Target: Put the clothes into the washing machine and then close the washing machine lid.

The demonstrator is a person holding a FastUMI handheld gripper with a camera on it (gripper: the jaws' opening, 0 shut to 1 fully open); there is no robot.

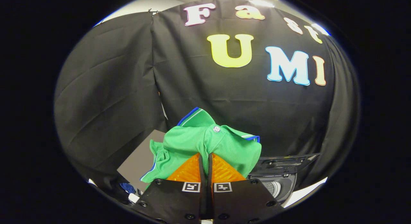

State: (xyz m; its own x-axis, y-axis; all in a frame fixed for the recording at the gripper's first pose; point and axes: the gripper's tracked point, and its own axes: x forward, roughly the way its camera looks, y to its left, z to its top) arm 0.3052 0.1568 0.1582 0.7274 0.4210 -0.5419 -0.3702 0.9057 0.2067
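Jaws pinch the green knit polo shirt, carried beside the dark open-lidded washing machine; next, lower it into the drum.

I am working in a staged booth, not a real home: black cloth hangs creased as the wall across the middle of the frame, with a pale ceiling strip above it at the top. At lower right sits a washing machine, its lid raised and its drum showing. At lower left lies a grey tabletop. A green shirt gives the laundry setting.
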